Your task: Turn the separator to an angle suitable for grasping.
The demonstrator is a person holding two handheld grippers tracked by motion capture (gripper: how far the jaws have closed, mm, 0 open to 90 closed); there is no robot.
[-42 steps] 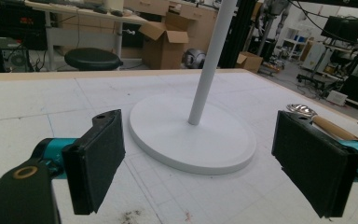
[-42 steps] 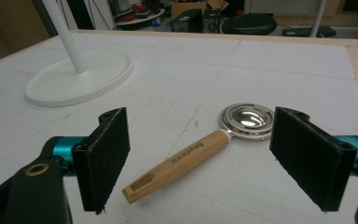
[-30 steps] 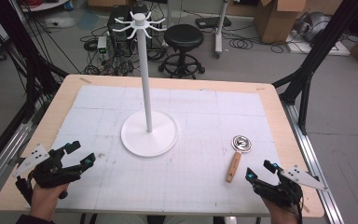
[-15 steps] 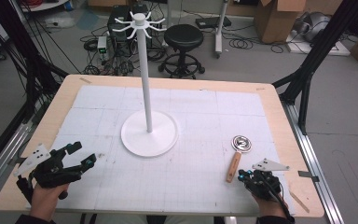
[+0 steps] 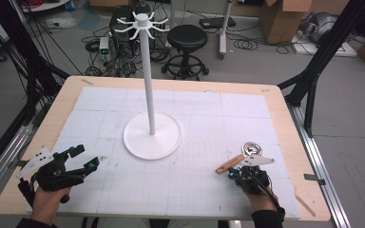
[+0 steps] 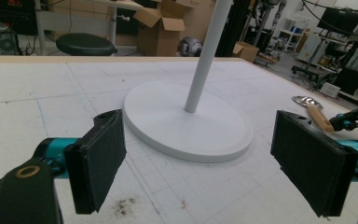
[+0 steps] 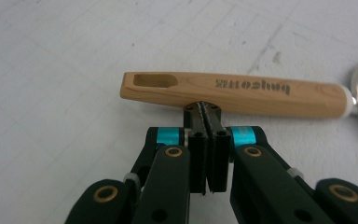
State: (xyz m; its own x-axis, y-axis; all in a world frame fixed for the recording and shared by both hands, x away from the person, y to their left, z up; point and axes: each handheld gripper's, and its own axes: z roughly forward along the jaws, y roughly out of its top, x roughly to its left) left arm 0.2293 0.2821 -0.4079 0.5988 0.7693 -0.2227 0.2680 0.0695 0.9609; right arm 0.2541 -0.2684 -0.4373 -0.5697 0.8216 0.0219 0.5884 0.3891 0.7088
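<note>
— From where you stand, what are the fingers of the right gripper (image 7: 207, 108) doing?

— They are pressed flat together, pad against pad, with nothing between them. Their tips sit right at the near edge of the wooden handle (image 7: 233, 94); whether they touch it, I cannot tell. The handle lies flat on the surface, a slot cut through one end and dark lettering along its side.

— And what is at the other end of that handle?

— A round metal head (image 5: 252, 148), shiny, lying on the white mat. It is one utensil, resting at the right side of the surface (image 5: 285, 124), well apart from the stand. From above, the right gripper (image 5: 244, 172) sits just on the near side of the handle, the person's hand behind it at the front edge.

— The left one?

— The left gripper (image 5: 81, 157) is near the front left corner, held in the person's other hand. Its fingers (image 6: 100, 161) stand wide apart, gripping nothing, and point across the mat toward the white stand.

— Describe the stand.

— A broad white disc base (image 5: 152, 135) in the middle of the mat, a thin white pole upright from it, and a ring of curved hooks (image 5: 141, 24) at the top.
</note>
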